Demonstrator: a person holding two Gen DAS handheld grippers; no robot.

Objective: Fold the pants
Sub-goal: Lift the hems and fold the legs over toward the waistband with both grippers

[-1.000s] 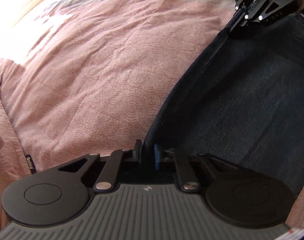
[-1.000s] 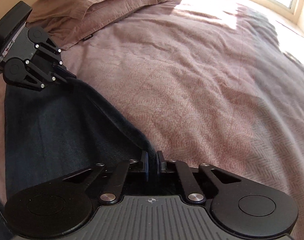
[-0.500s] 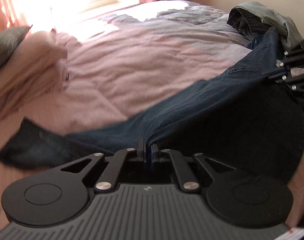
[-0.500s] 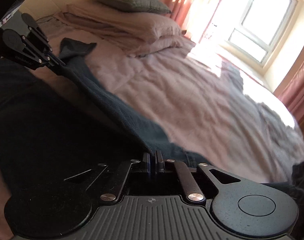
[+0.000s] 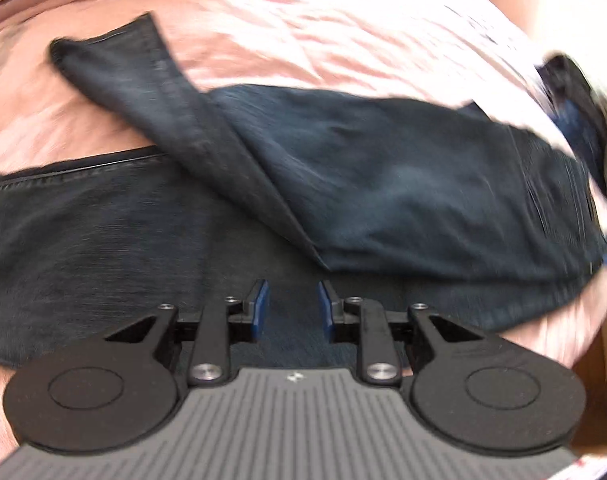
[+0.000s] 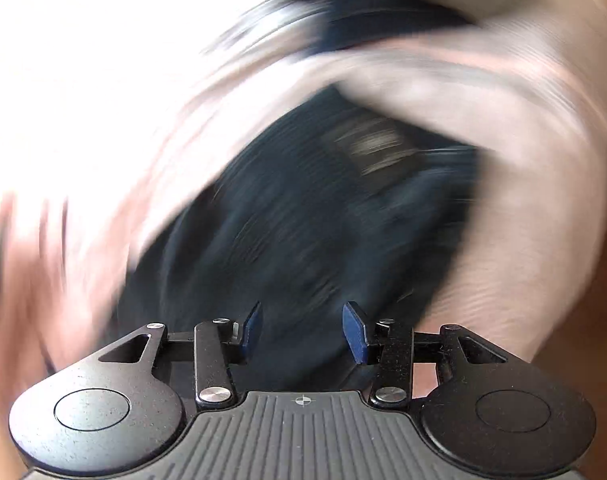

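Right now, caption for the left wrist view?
Left gripper opening above dark jeans folded over on a pink bedspread.

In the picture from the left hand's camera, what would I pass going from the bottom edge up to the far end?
The left gripper, its jaws opening with nothing pinched between them → the dark jeans lying spread out → the twisted trouser leg end → the pink bedcover.
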